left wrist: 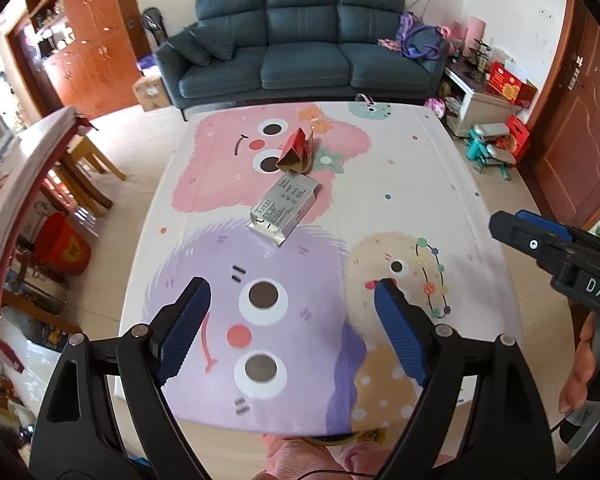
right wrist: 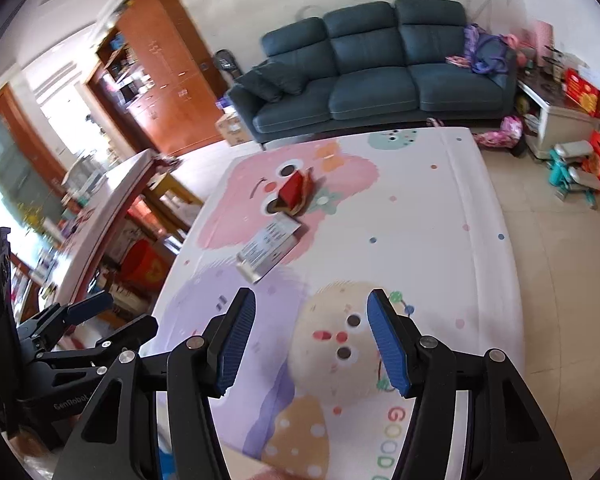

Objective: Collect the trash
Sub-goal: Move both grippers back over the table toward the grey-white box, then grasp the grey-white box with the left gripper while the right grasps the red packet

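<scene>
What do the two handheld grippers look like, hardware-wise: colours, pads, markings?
Both are matte black plastic frames with silver pivot bolts. The left gripper and right gripper each have two fingers faced with ribbed blue pads. The right gripper's body shows white "DAS" lettering in the left wrist view; the left one's body reads "GenRobot" in the right wrist view. A thin dark cable runs below the left gripper.
</scene>
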{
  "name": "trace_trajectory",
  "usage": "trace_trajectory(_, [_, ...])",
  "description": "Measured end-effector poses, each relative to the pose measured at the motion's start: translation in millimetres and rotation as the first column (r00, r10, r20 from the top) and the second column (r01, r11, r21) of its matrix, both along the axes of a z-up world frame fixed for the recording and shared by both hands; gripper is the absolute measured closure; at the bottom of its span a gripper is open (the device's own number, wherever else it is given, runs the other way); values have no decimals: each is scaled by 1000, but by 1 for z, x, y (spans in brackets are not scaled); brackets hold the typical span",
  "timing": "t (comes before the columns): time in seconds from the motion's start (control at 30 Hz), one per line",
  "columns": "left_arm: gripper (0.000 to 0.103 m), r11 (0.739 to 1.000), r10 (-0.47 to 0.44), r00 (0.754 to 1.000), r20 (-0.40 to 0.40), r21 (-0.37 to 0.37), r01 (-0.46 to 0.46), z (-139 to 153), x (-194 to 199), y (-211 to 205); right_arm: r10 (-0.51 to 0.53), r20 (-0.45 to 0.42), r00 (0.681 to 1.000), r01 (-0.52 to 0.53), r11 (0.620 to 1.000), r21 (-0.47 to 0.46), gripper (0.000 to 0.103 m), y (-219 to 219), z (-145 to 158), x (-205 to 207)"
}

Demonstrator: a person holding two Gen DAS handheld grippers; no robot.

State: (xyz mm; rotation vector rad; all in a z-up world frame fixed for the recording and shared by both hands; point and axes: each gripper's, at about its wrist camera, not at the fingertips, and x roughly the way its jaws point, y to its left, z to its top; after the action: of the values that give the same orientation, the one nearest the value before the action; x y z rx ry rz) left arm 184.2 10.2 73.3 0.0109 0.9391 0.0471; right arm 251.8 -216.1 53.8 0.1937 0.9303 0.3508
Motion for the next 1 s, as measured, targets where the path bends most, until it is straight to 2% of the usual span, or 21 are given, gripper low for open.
trace_trajectory(0.2, [19,996,-80,994,-77,-37,78,-33,80,32,-112,-65,992,111,994,-6,44,16,-25,49])
trace_trajectory(0.43, [19,987,-154,969,-194,-66,144,-114,183,61,-218,-157,963,218,976,-18,44,47,-83,106])
trace_trajectory(0.53, [19,984,-173,955,-241,-76,159,-148,216,66,-238,-185,953,239,971,-20,44,61,-105,125])
trace_trajectory(0.73, [19,974,-224,927,-300,-91,207,-196,260,64,-257,-213,943,257,966,-30,44,83,-134,151])
trace_trajectory(0.93, [19,966,-258,900,-352,-101,237,-224,279,59,-262,-228,938,261,965,-33,44,95,-150,172])
trace_trajectory(1.0, [19,969,-247,905,-346,-98,227,-227,280,60,-260,-233,937,259,965,-36,44,98,-153,176])
